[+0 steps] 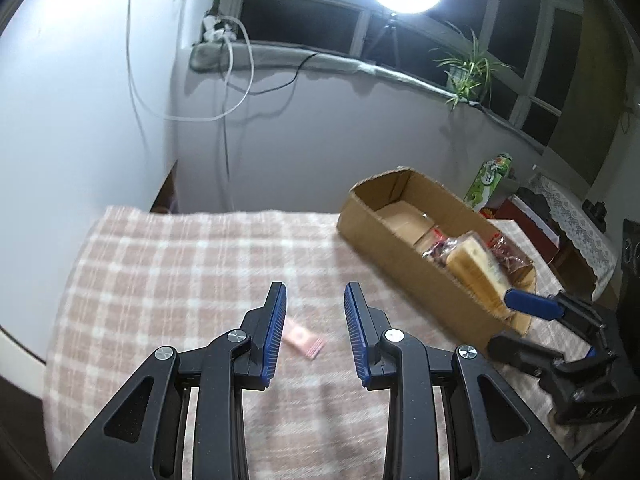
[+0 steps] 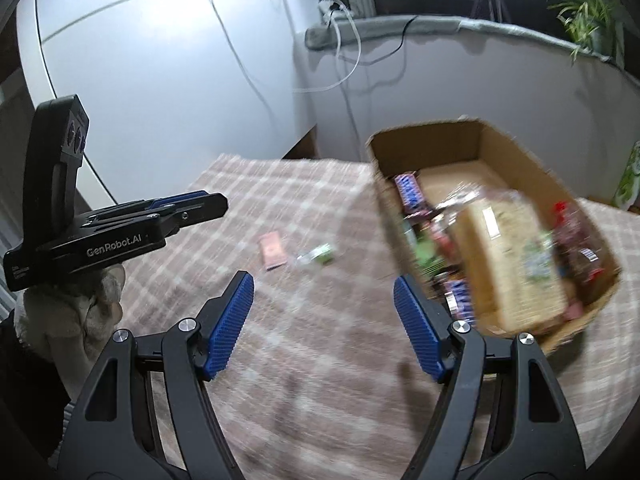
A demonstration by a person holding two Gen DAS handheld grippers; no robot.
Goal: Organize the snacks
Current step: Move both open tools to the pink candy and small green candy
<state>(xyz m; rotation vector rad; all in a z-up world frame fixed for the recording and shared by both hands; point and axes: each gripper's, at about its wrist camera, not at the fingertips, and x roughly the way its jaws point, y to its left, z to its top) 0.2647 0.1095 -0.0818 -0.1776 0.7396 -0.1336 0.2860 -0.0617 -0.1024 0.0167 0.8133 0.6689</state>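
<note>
Your left gripper (image 1: 315, 300) sits low in the centre of its frame, jaws parted by a narrow gap with nothing between them; just beyond its fingertips a small pink packet (image 1: 303, 339) lies flat on the checked tablecloth (image 1: 160, 264). Your right gripper (image 2: 324, 294) is spread wide and empty, low in its own view. Ahead of it, mid-frame, the pink packet shows again, with a small green-and-clear wrapper (image 2: 318, 256) close to its right, both blurred. At the right of the frame stands an open cardboard box (image 2: 516, 148) on the cloth, holding a large tan packet (image 2: 508, 256), blue-wrapped bars (image 2: 412, 192) and other snacks too smeared to name. At the left edge your gloved hand (image 2: 76, 308) holds the left gripper.
</note>
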